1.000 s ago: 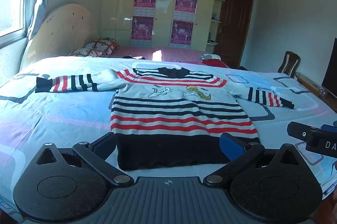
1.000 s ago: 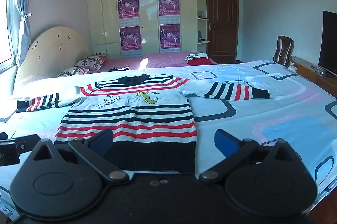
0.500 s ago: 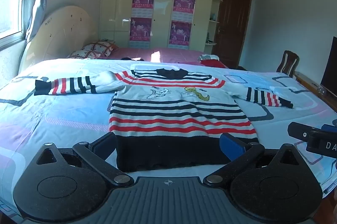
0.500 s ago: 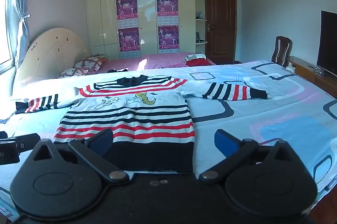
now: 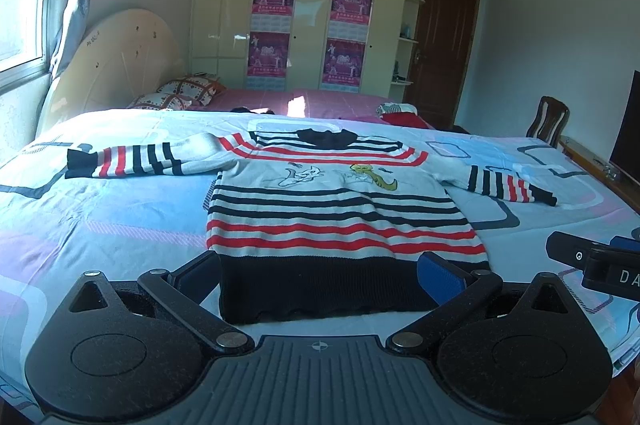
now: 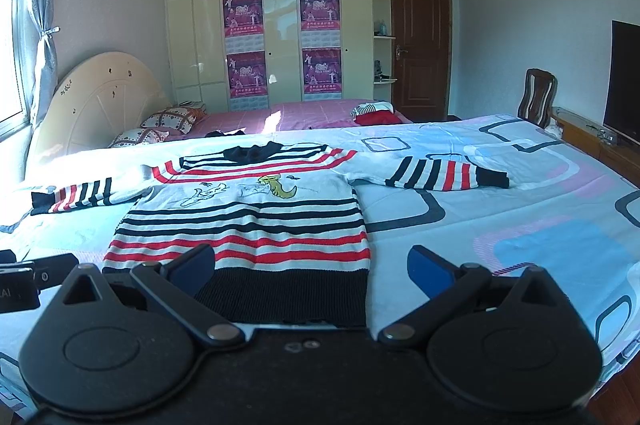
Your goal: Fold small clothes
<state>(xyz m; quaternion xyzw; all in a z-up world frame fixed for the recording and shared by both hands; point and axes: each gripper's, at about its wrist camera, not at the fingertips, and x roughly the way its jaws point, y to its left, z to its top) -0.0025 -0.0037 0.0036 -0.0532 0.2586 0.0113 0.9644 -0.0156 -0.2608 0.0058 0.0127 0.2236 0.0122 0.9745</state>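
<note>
striped sweater [image 5: 340, 217] lies flat, front up, straight ahead of both grippers on the patterned bedsheet [image 5: 100, 225]. it looks spread on purpose: body smooth, both sleeves pulled out to the sides, so the fold lines are easy to reach. nothing folded yet by the look of it, so this reads as the start of the task.

left gripper [image 5: 318, 275] has its jaws spread wide and holds nothing. the dark hem [image 5: 320, 285] sits right between its blue pads, just ahead of them. can't tell if the pads touch the cloth or hang slightly above it. left sleeve [image 5: 132, 159] is well ahead and off to the left of this gripper, right sleeve [image 5: 508, 185] ahead and to its right.

right gripper [image 6: 312, 267] is also wide open and empty. here the sweater sits ahead and left of centre: the left pad overlaps the hem area, the right pad is over bare sheet beyond the sweater's right edge. a bit of the left gripper's body shows at the far left of this view, so the two are side by side along the near bed edge.

likely reason for the pose: both tools lined up at the hem, ready to pinch either the bottom corners or go for the sleeves first. knit looks soft and thick, so expect it to drape and need a firm pinch.
</note>
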